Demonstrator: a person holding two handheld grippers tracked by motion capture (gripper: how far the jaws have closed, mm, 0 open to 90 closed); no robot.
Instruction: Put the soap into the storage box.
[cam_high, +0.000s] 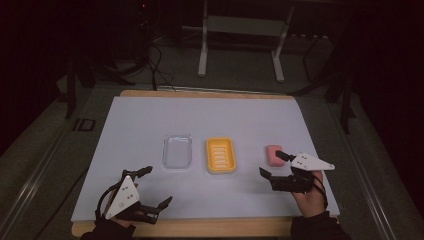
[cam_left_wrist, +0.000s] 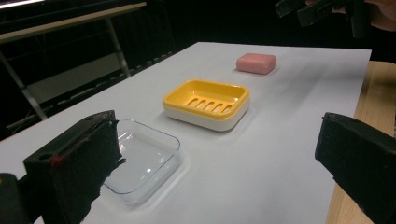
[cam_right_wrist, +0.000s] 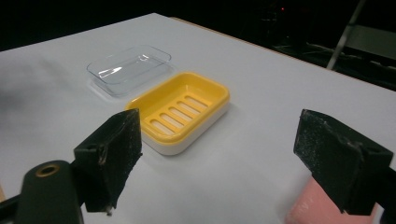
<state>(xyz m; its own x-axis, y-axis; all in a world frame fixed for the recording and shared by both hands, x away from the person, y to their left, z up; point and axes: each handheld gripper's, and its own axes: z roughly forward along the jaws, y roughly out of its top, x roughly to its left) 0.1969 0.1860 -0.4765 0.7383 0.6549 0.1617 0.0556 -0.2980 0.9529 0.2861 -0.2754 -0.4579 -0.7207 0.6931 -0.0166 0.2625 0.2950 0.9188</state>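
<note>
Item: pink soap bar (cam_high: 274, 155), one, lying flat on the white desk (cam_high: 150, 120), to the right of the yellow soap dish (cam_high: 221, 155) and well apart from it. A clear plastic lid (cam_high: 177, 151) sits just left of the dish.

Position relative to me: my right gripper (cam_high: 272, 164) is at the bar, one of its fingers (cam_high: 286, 155) over the bar's near edge, the other out over bare desk. In the right gripper view the bar's corner (cam_right_wrist: 308, 210) peeks out beneath one finger; whether that finger touches it I cannot tell. Fingers spread wide, nothing held.

Left gripper (cam_high: 157, 186): resting near the front edge of the desk, fingers likewise parted and empty.

Handling, as I judge it: a small, solid block, light enough, stiff rather than soft. Rounded edges and a smooth skin, so probably slick under my pads.

Where to take hold: across the two long flat sides, at the middle, squarely. A grip near a rounded corner could squirt it out.
</note>
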